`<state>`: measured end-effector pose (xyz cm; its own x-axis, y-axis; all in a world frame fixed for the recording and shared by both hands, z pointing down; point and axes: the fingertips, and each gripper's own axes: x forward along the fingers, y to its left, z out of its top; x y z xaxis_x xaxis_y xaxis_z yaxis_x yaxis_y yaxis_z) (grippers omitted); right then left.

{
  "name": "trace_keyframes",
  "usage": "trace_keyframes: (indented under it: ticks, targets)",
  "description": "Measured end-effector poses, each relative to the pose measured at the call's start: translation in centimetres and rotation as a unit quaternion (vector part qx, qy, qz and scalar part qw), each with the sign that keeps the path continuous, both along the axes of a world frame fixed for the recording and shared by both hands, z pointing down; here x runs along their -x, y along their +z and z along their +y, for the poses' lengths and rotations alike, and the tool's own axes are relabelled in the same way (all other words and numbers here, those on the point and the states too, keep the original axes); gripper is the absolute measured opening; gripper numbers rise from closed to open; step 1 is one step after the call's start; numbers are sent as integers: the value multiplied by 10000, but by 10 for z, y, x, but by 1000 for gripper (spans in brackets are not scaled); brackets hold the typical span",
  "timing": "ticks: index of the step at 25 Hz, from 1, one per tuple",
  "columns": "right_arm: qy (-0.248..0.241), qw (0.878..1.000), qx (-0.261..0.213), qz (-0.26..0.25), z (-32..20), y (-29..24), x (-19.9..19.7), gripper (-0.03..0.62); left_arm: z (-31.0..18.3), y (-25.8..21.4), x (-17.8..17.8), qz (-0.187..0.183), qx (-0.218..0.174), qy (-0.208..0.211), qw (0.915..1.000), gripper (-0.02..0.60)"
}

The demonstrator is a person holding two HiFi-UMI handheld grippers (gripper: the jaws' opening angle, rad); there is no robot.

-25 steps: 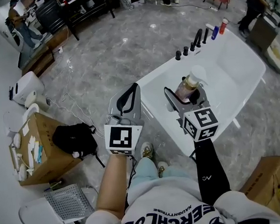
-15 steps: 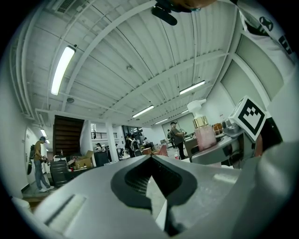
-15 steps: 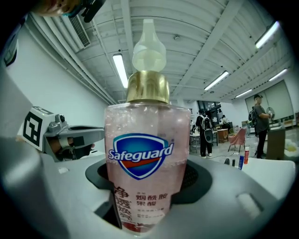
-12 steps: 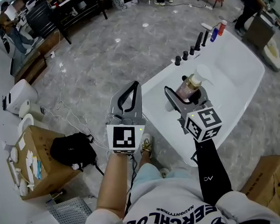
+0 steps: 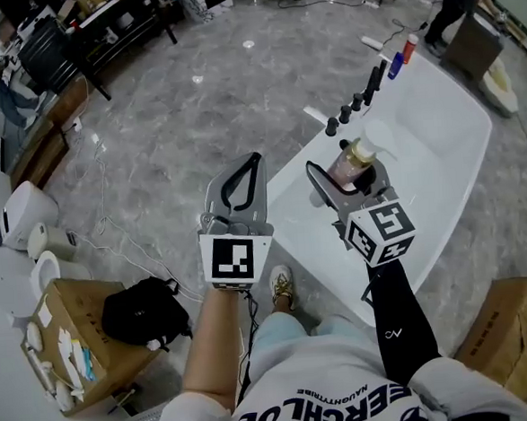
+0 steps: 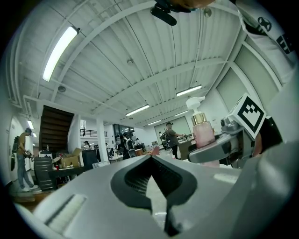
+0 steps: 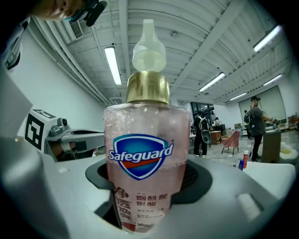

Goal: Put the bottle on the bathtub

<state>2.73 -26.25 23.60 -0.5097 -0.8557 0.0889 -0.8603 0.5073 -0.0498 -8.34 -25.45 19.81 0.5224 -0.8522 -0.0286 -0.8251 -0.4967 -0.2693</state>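
A clear pink pump bottle with a gold collar and a white pump stands upright in my right gripper, which is shut on it. The right gripper view has the bottle filling the middle, with the jaws of the right gripper hugging its lower body. It hangs over the near end of the white bathtub. My left gripper is held level to the left of the tub, shut and with nothing in it. In the left gripper view its tips meet, and the bottle shows to the right.
Several black bottles, a blue one and a red one line the tub's far rim. A cardboard box and a black bag lie on the floor at left, with cables near them. Another box is at lower right.
Both grippers have gone forward together, the bottle still held. The bathtub's near end now lies closer under the right gripper, and the box and bag have slid down the picture.
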Motion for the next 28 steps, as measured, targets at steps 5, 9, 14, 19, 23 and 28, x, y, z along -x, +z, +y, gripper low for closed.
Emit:
trace_keyframes:
  ticks: [5, 9, 14, 19, 23, 28]
  targets:
    - [147, 9998, 1, 96, -43, 4, 6, 334, -45, 4, 0, 38, 43, 273, 9996, 3]
    - [336, 9994, 22, 111, -70, 7, 8, 336, -71, 1, -2, -41, -51, 590, 9982, 3]
    - [451, 9988, 118, 136, -99, 17, 17, 336, -99, 6, 7, -19, -27, 675, 9977, 3]
    - [480, 9985, 160, 212, -115, 25, 23, 336, -118, 11, 13, -30, -41, 762, 9971, 3]
    - [493, 9983, 184, 258, -126, 34, 25, 336, -134, 22, 15, 57, 53, 784, 9969, 3]
    - [611, 9972, 304, 291, -135, 55, 18, 334, -145, 35, 12, 47, 90, 857, 9963, 3]
